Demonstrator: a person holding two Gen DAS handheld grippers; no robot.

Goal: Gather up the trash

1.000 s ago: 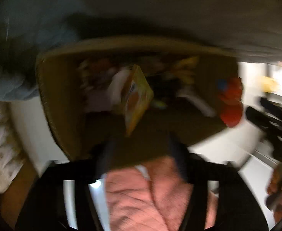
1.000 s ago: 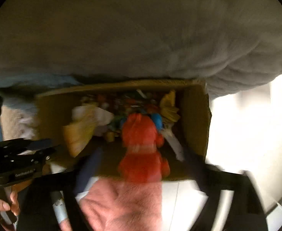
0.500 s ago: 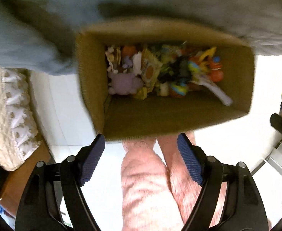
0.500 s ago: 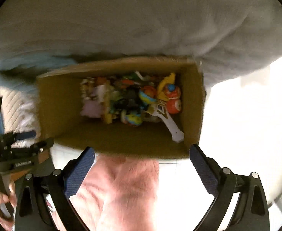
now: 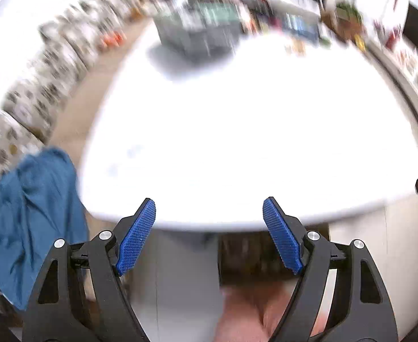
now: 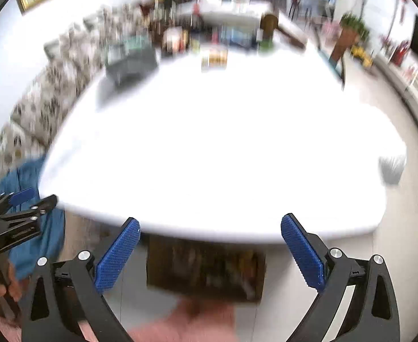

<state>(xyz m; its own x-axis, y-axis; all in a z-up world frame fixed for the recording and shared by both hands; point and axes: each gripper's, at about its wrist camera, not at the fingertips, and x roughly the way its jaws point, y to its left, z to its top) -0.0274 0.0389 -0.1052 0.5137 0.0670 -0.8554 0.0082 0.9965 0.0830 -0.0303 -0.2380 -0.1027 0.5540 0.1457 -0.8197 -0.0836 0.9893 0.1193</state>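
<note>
Both tongs stand apart with nothing between the blue pads: left tongs point(image 5: 209, 233), right tongs point(image 6: 210, 252). Both look out over a white bench point(image 5: 237, 142), overexposed and motion-blurred. The trash itself is hard to pick out: on the bench's far side a grey crate point(image 6: 130, 61) sits to the left, and a small yellowish pack point(image 6: 214, 59) lies nearer the far middle, just right of the crate. If the pack is the next item, it lies straight ahead of and well beyond the right tongs, so the right hand looks the nearer; its long axis cannot be told through the blur. The collecting box point(image 6: 206, 270), brown card with mixed bits inside, sits on the floor below the bench's near edge, directly under the right tongs. A blue cloth point(image 5: 29, 222) hangs at the near left. A patterned sofa point(image 5: 46, 65) runs along the left wall; cluttered shelves and a potted plant point(image 6: 351, 28) fill the far room.
</note>
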